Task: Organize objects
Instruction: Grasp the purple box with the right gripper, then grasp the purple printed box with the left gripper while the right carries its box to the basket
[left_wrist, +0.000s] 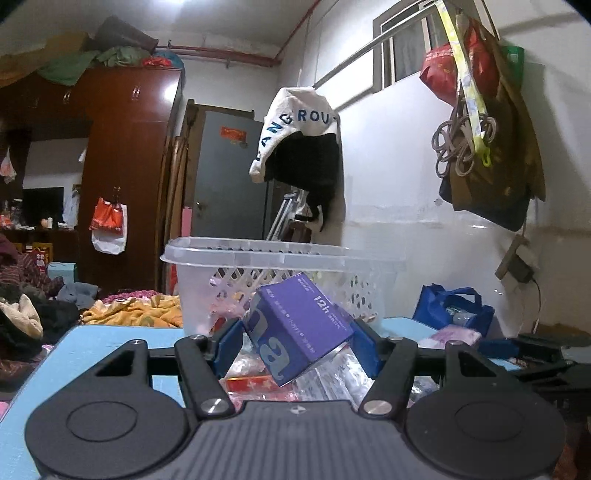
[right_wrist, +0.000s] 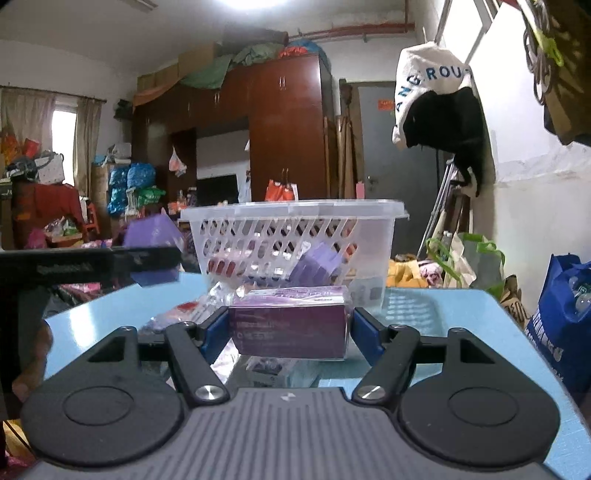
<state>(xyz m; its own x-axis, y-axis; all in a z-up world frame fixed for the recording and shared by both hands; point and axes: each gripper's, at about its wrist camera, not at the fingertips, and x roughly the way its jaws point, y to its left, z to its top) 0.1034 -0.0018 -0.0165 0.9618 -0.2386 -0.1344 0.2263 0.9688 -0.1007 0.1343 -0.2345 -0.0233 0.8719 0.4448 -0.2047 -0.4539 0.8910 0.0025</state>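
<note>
My left gripper (left_wrist: 297, 341) is shut on a tilted purple box marked "12h" (left_wrist: 299, 328), held above the blue table in front of a clear plastic basket (left_wrist: 280, 254). My right gripper (right_wrist: 290, 326) is shut on a dark purple wrapped box (right_wrist: 290, 328), held level just above the table. The basket (right_wrist: 291, 218) stands behind it and holds several purple and pink packs. The left gripper with its purple box (right_wrist: 151, 232) shows at the left of the right wrist view.
Loose plastic-wrapped packets (left_wrist: 332, 376) lie on the blue table (right_wrist: 443, 332) under both grippers. A blue shopping bag (right_wrist: 561, 325) stands off the table's right edge. Clothes hang on the right wall (left_wrist: 303, 147). A wardrobe (right_wrist: 288, 129) stands behind.
</note>
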